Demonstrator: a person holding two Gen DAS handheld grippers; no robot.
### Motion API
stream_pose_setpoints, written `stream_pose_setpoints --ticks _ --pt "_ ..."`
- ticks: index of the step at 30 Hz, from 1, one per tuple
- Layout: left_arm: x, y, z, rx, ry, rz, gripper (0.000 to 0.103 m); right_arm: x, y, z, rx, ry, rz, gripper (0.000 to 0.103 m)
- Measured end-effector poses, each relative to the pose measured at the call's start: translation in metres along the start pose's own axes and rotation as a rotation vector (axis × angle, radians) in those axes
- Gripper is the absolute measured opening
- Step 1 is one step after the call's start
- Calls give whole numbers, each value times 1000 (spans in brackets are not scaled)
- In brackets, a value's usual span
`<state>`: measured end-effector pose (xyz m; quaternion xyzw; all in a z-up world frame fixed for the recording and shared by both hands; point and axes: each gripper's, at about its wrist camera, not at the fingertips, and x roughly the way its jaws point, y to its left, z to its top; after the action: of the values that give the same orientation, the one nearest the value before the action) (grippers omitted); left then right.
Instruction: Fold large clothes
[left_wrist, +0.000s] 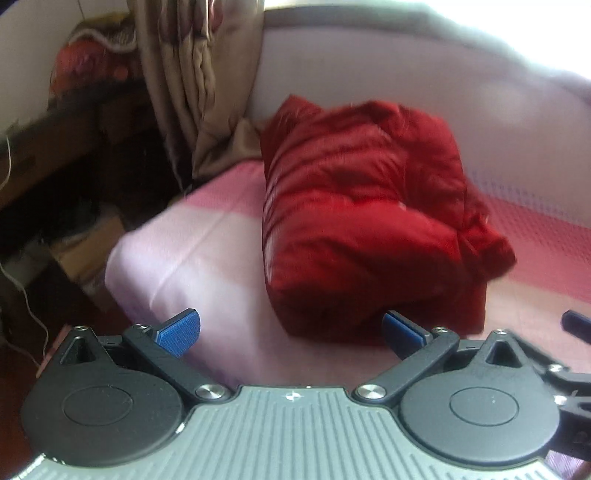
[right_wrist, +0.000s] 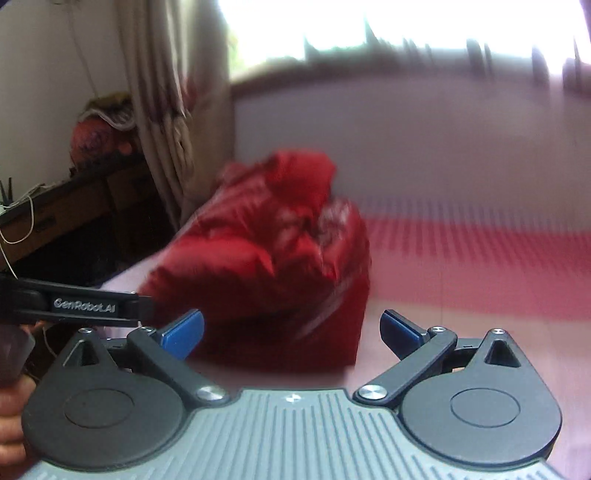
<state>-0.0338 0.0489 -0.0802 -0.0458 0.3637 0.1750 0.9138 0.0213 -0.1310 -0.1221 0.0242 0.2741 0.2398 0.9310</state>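
A red padded jacket (left_wrist: 362, 214) lies folded into a thick bundle on the pink and white bed (left_wrist: 192, 258). My left gripper (left_wrist: 291, 328) is open and empty, just short of the bundle's near end. The jacket also shows in the right wrist view (right_wrist: 273, 258), blurred. My right gripper (right_wrist: 291, 328) is open and empty, close to the bundle's near right corner. The left gripper's body (right_wrist: 74, 306) shows at the left edge of the right wrist view.
A beige curtain (left_wrist: 184, 81) hangs at the bed's far left corner. A dark wooden desk (left_wrist: 55, 140) with a red patterned cloth stands left. A cardboard box (left_wrist: 88, 240) and white cables sit on the floor. A bright window (right_wrist: 406, 29) is behind the bed.
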Motion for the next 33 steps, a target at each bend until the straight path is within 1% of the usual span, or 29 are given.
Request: stream_pose_setpoints --ticks 3,5,7,14,16,33 --pt "-2 1 -7 -10 32 -9 103 3 -1 -10 16 82 -41 103" --pt "-3 -1 -11 -10 45 -14 103 4 -1 -16 13 106 -34 103" --pt "-4 -3 -14 1 55 -17 103 6 0 -22 5 122 -45 103" --pt "2 -4 -22 1 98 -28 103 1 -1 -30 2 140 -36 103" --pt "4 -5 -24 -2 111 -31 103 7 -1 -26 3 146 -30 103" --pt "14 -7 -36 -15 162 -38 103 16 -2 -36 -17 187 -13 103"
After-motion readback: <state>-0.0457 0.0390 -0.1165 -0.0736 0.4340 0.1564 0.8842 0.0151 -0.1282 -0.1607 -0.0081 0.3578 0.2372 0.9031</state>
